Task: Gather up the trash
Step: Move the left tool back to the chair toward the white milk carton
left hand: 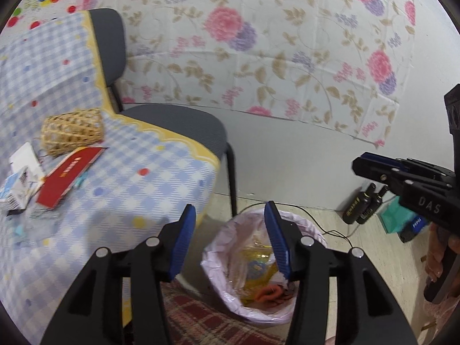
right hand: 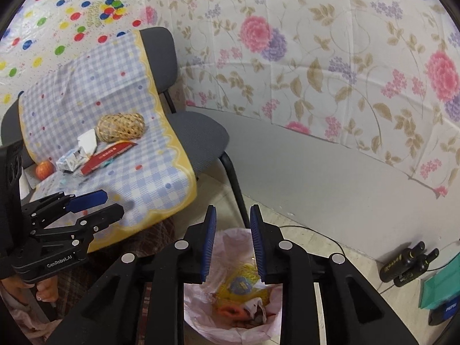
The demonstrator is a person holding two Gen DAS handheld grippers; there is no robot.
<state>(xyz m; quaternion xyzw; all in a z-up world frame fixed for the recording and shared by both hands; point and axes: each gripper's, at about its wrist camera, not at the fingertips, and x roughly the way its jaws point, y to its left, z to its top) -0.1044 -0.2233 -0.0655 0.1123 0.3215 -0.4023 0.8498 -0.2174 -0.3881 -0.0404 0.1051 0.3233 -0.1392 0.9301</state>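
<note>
Both hand-held grippers hung over the bin (right hand: 230, 316) — left (left hand: 230, 241) gaping, right (right hand: 233, 244) parted a little, nothing gripped. Trash in the bin, a basket (left hand: 72, 130) on the chair (left hand: 184, 120) beside it.

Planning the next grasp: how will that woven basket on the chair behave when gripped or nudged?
The woven basket lies on its side on the checked cloth, and its rounded body would probably roll if nudged. The open lattice weave suggests it is light for its size and may flex or crush under firm jaws. The weave's gaps should give some purchase, so slipping seems unlikely.
</note>
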